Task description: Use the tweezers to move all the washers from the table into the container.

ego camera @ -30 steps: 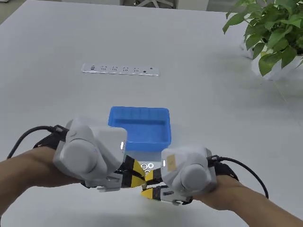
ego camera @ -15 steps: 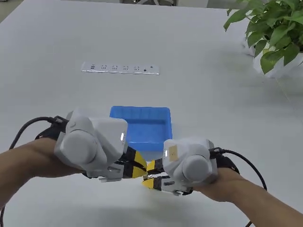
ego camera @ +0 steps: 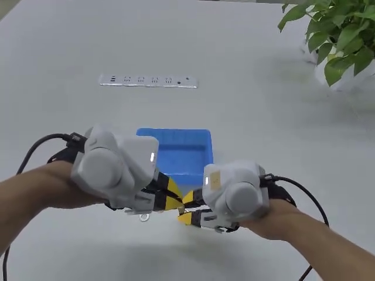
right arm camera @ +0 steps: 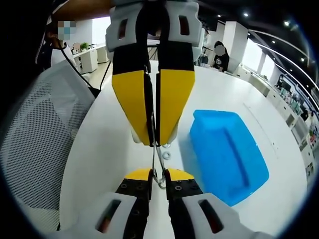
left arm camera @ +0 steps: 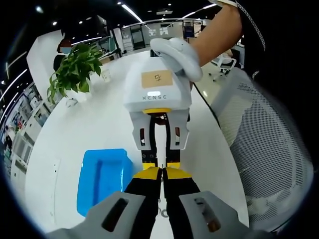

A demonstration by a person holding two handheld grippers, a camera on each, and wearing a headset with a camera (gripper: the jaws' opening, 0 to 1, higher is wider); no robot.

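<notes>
Settling the tweezers (right arm camera: pixel 155 144) into a straight, firm hold is judged to be the step in hand, since no washer can be lifted until the tool is held true. In the right gripper view the slim tool is seen running between the two claws, which are faced tip to tip just beside the container (right arm camera: pixel 204 149). The left claw (left arm camera: pixel 162 174) is clenched on the tool's shaft, its yellow jaws brought almost together. The right claw (right arm camera: pixel 159 177) appears to be clenched on the rounded end. For a good result the tool should be kept in line with the jaws and gripped partway along, so that its tips are left free to pinch. Only light pressure is advised, because thin sprung metal is easily twisted or let slip. The washers (right arm camera: pixel 165 151) are found on the worktop (ego camera: pixel 263 117), just beside the container's near wall and beneath the meeting claws; none is yet held. They are small, flat metal rings lying flush on a smooth, pale surface, so each is best caught by its edge or through its hole rather than scooped. The container is a shallow rectangular tray of blue plastic, open-topped, with rounded corners and a low rim that should be cleared easily.
</notes>
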